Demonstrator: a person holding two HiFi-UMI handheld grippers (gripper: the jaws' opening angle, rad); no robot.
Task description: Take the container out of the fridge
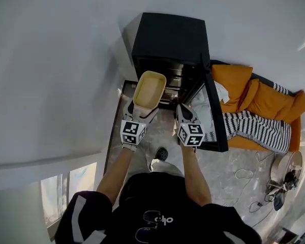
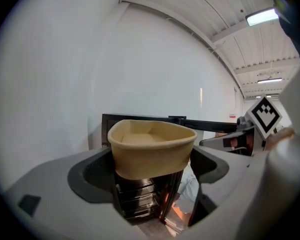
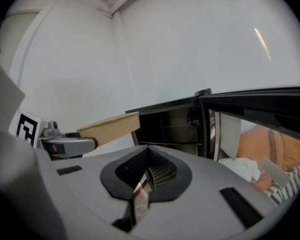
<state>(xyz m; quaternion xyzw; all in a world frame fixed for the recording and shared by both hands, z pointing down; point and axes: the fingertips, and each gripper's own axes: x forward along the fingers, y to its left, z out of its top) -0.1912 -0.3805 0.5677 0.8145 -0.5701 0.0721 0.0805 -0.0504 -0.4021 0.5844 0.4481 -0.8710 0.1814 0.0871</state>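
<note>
My left gripper (image 1: 142, 108) is shut on an empty cream container (image 1: 149, 89), holding it in the air in front of the small black fridge (image 1: 170, 39). Seen from the left gripper view, the container (image 2: 151, 148) sits squeezed between the two grey jaws, its rim slightly bent inward. The fridge door (image 1: 213, 111) stands open to the right, and wire shelves (image 1: 174, 83) show inside. My right gripper (image 1: 183, 112) hovers beside the container, close to the door, with its ribbed pads (image 3: 157, 171) pressed together and nothing between them. The container (image 3: 110, 128) shows at the left of the right gripper view.
An orange sofa (image 1: 267, 103) with a striped black-and-white blanket (image 1: 254, 128) stands right of the fridge. White walls rise at the left and behind the fridge. A round fan (image 1: 287, 169) and cables lie on the stone floor at the right.
</note>
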